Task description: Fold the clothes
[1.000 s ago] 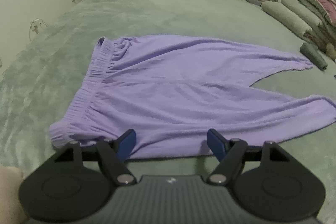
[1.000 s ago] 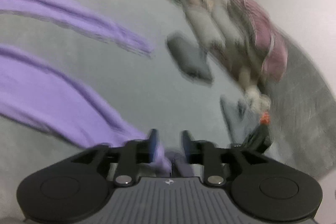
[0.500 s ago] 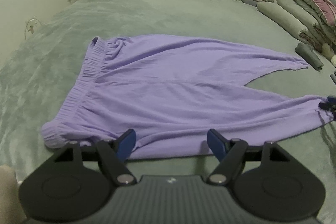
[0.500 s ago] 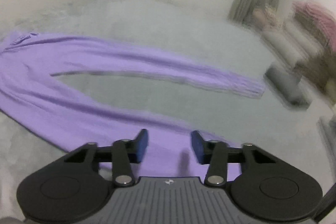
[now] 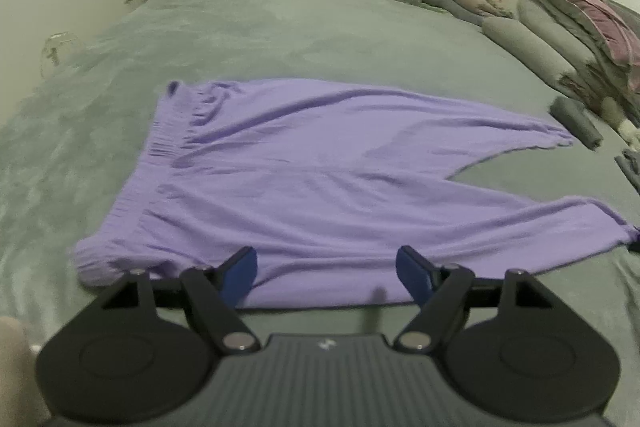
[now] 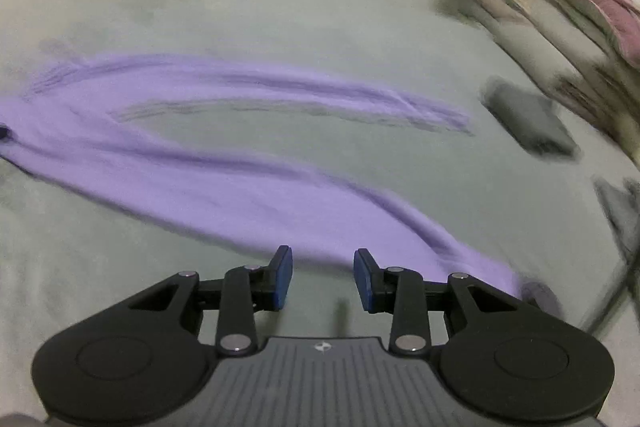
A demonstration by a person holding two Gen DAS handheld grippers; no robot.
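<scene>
Purple trousers (image 5: pixel 320 171) lie flat on the bed (image 5: pixel 280 35), legs apart. Left gripper (image 5: pixel 326 269) wide open, empty; right gripper (image 6: pixel 322 277) has just been closing, part open, empty.

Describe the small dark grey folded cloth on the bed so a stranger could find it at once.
Start at the grey-green bed and find the purple trousers spread flat on it. Just past the far leg's cuff, before the stacked bedding, lies the folded cloth: small, dark grey, and set apart, unlike the big pale rolls behind it.

A grey-green bed (image 5: pixel 280 27) carries spread purple trousers (image 5: pixel 320 179) and folded bedding (image 5: pixel 560 39).
</scene>
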